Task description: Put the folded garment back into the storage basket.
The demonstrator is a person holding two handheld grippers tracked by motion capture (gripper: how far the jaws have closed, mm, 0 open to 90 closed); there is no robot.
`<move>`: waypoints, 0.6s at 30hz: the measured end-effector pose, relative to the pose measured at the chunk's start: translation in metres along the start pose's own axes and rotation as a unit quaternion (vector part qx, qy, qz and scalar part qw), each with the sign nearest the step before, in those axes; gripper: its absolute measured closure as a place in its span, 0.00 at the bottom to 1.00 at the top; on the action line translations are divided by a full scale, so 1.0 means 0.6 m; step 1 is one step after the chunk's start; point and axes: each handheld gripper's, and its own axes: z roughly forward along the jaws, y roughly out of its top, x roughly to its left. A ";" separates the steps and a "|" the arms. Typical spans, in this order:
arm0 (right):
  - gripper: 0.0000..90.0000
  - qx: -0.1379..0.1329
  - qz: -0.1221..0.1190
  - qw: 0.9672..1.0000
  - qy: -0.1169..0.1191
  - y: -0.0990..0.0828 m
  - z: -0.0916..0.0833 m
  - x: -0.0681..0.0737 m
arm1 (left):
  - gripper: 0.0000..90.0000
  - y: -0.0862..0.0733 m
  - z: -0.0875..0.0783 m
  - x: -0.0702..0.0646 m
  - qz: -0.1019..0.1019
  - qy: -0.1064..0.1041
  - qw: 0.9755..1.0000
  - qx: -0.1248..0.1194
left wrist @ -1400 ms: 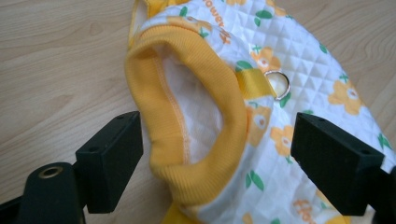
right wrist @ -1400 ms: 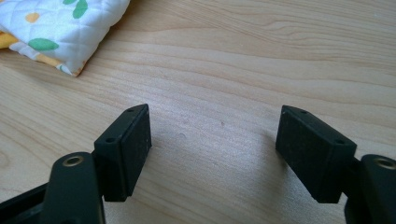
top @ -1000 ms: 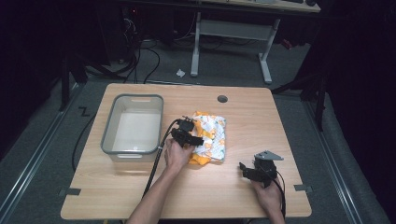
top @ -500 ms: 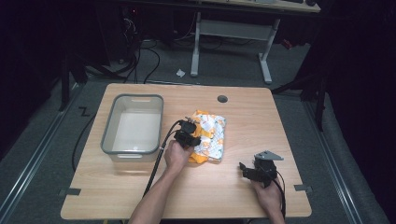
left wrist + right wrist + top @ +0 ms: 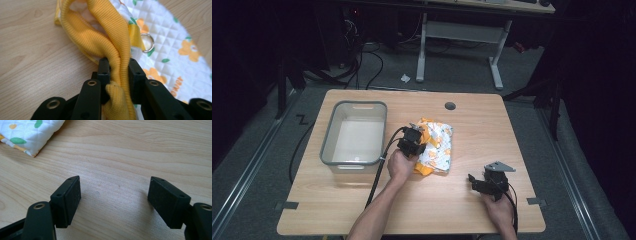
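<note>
jaws just closed, left gripper (image 5: 117,65) pinching yellow trim (image 5: 110,45).

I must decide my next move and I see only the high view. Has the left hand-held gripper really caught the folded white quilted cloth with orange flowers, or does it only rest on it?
Observer: The left hand-held gripper is shut on the yellow ribbed knit edge of the folded white quilted cloth with orange flowers; its jaws have just been closing.
Operator: Is any hardware near the jaws?
Observer: A small silver metal ring on a yellow strap lies just beyond them, not pinched.
Operator: And the right hand-held gripper?
Observer: The right hand-held gripper is open over the bare light wooden table, holding nothing.
</note>
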 end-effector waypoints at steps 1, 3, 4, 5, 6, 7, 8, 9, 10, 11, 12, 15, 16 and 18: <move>0.30 0.000 0.000 1.000 0.000 0.000 0.000 0.000 | 0.84 0.001 -0.006 -0.001 0.002 -0.002 1.000 -0.006; 0.30 0.000 0.000 1.000 0.000 0.000 0.000 0.000 | 0.85 0.004 -0.017 -0.004 0.007 -0.008 1.000 -0.017; 0.30 0.000 0.000 1.000 0.000 0.000 0.000 0.000 | 0.85 0.006 -0.024 -0.006 0.010 -0.012 1.000 -0.022; 0.30 0.000 0.000 1.000 0.000 0.000 0.000 0.000 | 0.85 0.007 -0.030 -0.008 0.013 -0.015 0.999 -0.026; 0.30 0.000 0.000 1.000 0.000 0.000 0.000 0.000 | 0.85 0.008 -0.035 -0.009 0.017 -0.016 0.999 -0.030; 0.30 0.000 0.000 1.000 0.000 0.000 0.000 0.000 | 0.85 0.010 -0.041 -0.011 0.021 -0.016 0.999 -0.032; 0.30 0.000 0.000 1.000 0.000 0.000 0.000 0.000 | 0.85 0.011 -0.046 -0.012 0.024 -0.018 0.999 -0.036; 0.30 0.000 0.000 1.000 0.000 0.000 0.000 0.000 | 0.85 0.012 -0.051 -0.013 0.026 -0.019 0.999 -0.039; 0.30 0.000 0.000 1.000 0.000 0.000 0.000 0.000 | 0.85 0.013 -0.055 -0.014 0.027 -0.020 0.999 -0.041; 0.30 0.000 0.000 1.000 0.000 0.000 0.000 0.000 | 0.85 0.014 -0.062 -0.015 0.029 -0.022 0.998 -0.046; 0.30 0.000 0.000 1.000 0.000 0.000 0.000 0.000 | 0.85 0.015 -0.067 -0.016 0.031 -0.024 0.998 -0.050; 0.30 0.000 0.000 1.000 0.000 0.000 0.000 0.000 | 0.85 0.016 -0.083 -0.018 0.034 -0.028 0.997 -0.061; 0.30 0.000 0.000 1.000 0.000 0.000 0.000 0.000 | 0.85 0.016 -0.087 -0.018 0.035 -0.029 0.997 -0.062; 0.30 0.000 0.000 1.000 0.000 0.000 0.000 0.000 | 0.85 0.016 -0.099 -0.017 0.038 -0.031 0.997 -0.067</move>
